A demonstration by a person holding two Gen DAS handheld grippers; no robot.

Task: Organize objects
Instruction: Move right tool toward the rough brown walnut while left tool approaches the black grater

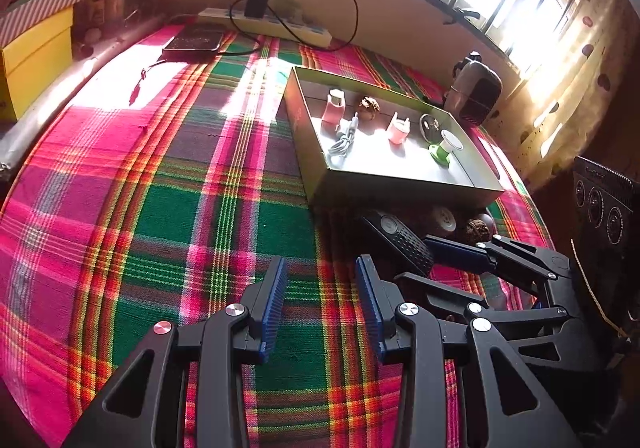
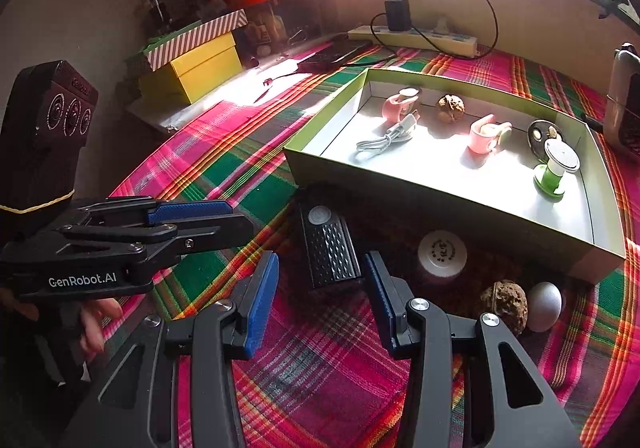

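The black speaker [image 2: 330, 248] lies on the cloth at twelve o'clock from the right tongs [image 2: 322, 296], its long side pointing away. These tongs are open, empty and nearer. The left tongs [image 2: 208, 218] look shut.

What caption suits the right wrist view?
Open right gripper nears black device beside the half-filled box.
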